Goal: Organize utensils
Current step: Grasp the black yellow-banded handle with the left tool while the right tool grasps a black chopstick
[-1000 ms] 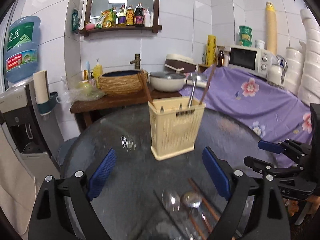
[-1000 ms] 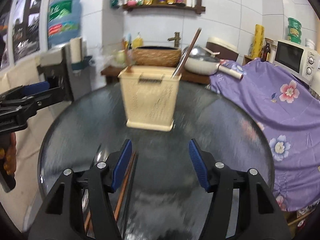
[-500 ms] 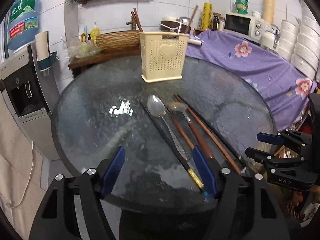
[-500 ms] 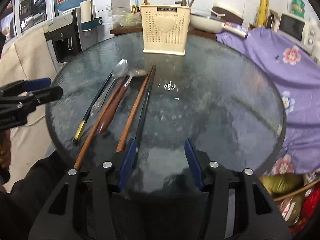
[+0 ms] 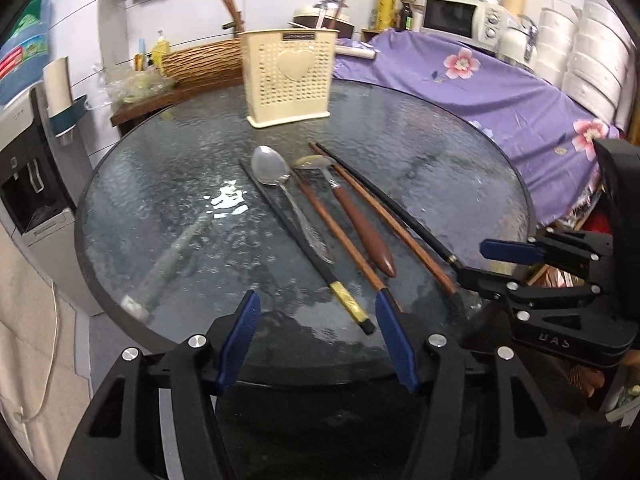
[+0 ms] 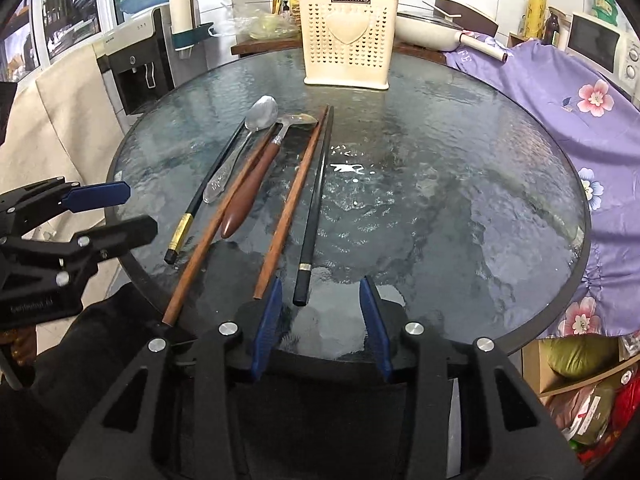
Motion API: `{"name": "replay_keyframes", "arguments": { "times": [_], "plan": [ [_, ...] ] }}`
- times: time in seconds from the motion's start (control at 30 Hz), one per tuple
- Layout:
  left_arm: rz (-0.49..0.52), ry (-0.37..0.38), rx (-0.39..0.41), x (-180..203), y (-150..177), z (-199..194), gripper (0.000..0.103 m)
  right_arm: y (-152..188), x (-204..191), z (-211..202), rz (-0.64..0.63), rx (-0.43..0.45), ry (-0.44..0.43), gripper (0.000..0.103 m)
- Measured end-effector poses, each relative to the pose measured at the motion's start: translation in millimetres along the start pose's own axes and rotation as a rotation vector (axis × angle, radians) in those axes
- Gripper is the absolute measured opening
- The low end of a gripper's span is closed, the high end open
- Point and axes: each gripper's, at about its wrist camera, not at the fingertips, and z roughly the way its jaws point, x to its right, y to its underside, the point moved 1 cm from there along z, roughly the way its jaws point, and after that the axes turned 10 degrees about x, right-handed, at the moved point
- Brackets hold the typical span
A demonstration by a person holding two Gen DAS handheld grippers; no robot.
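Both tongs hang at the near rim of the round glass table (image 6: pixel 460 168), their blue-padded jaws partly apart and just now narrowing, with nothing gripped. Left tongs (image 5: pixel 318 322) sit over the gold-tipped end of a black chopstick (image 5: pixel 304 246), which lies between the pads untouched. Right tongs (image 6: pixel 320 306) frame the butt of another black chopstick (image 6: pixel 316 200), again without contact. Farther in, the utensils lie side by side, fanned toward the far side: a brown chopstick (image 6: pixel 292 200), a second brown chopstick (image 6: pixel 216 224), a wooden-handled spoon (image 6: pixel 256 180) and a metal spoon (image 6: pixel 248 136). Beyond them, near the far edge, stands a cream perforated holder (image 6: pixel 348 40) with utensil handles poking from its top.
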Motion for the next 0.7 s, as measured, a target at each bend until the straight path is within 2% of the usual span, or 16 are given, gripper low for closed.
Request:
{"name": "replay_keyframes", "arguments": {
  "times": [0.07, 0.23, 0.3, 0.53, 0.7],
  "plan": [
    [0.021, 0.003, -0.011, 7, 2, 3, 0.053, 0, -1, 1, 0.007, -0.003, -0.006, 0.036],
    [0.005, 0.004, -0.031, 11, 7, 10, 0.053, -1, -4, 4, 0.01, 0.002, -0.001, 0.033],
    [-0.001, 0.008, -0.037, 12, 9, 13, 0.053, -2, -6, 5, 0.001, 0.006, 0.013, 0.026],
    [-0.022, -0.013, -0.039, 13, 12, 20, 0.05, -2, -7, 6, 0.001, 0.015, 0.026, 0.017],
    [-0.026, -0.035, -0.039, 10, 10, 20, 0.039, -2, -5, 6, -0.003, 0.018, 0.027, 0.012]
  ]
}}
